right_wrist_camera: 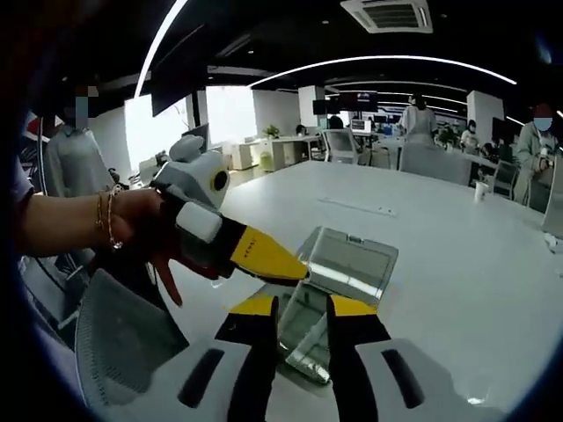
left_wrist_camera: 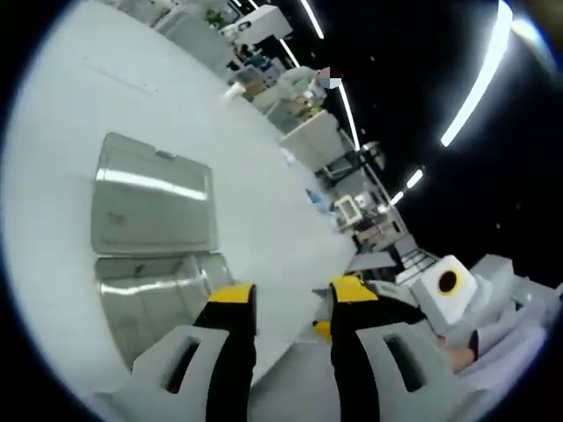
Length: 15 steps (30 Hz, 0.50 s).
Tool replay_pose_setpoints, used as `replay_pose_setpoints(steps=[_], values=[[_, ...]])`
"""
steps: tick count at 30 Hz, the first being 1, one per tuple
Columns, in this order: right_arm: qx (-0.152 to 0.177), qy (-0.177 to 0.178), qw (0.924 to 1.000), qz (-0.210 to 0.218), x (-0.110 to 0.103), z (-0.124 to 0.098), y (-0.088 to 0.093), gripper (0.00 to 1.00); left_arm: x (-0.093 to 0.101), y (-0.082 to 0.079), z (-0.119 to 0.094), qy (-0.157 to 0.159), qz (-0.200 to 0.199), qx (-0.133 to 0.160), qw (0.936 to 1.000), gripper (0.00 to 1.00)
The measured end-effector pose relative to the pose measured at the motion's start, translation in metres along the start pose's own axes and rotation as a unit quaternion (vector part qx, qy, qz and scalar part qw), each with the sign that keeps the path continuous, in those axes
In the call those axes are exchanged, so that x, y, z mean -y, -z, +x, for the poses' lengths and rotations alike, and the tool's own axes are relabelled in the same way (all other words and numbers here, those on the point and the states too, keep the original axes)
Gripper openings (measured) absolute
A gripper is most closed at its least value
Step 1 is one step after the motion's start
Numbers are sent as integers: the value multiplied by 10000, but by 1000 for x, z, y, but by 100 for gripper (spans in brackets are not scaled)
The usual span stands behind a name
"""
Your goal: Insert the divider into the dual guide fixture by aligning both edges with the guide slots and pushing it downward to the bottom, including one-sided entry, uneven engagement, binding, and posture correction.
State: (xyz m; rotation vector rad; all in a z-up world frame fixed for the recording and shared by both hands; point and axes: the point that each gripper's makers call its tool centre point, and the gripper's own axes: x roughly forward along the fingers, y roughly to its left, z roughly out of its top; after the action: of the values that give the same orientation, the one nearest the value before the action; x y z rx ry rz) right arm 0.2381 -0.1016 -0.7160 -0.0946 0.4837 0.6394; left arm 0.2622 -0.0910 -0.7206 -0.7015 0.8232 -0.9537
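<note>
Divider (I'm taking it to be the flat clear panel [right_wrist_camera: 354, 262] with the little tab on its far edge) is lying flat on the white table [right_wrist_camera: 457, 264]. It's touching the clear fixture [right_wrist_camera: 303, 338], which sits nearer to me, and it isn't slotted into anything. I can't make out anything inside the fixture, though the plastic glares too much to be sure.

My left gripper [left_wrist_camera: 290, 294] has its fingers spread with nothing between them, and hangs just right of the fixture, over the table's near edge. The right gripper [right_wrist_camera: 303, 308] has its fingers spread too. The fixture shows through the gap, but it looks to be beyond the tips, not pinched.

The right gripper view catches the hand [right_wrist_camera: 141, 230] with bracelets holding the left gripper, whose yellow tips point at the panel's left edge. A grey mesh chair [right_wrist_camera: 123, 343] sits near left. People [right_wrist_camera: 420, 119] and desks are well off at the far end. The left gripper view has the panel from the other side, with ceiling light strips [left_wrist_camera: 479, 75] overhead.
</note>
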Motion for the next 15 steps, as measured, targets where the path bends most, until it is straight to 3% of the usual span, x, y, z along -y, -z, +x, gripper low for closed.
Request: replay_pose_setpoints(steps=[15], values=[[-373, 262, 9985, 310, 7, 11, 5, 8, 8, 2, 9, 52, 143, -6, 9999, 30]])
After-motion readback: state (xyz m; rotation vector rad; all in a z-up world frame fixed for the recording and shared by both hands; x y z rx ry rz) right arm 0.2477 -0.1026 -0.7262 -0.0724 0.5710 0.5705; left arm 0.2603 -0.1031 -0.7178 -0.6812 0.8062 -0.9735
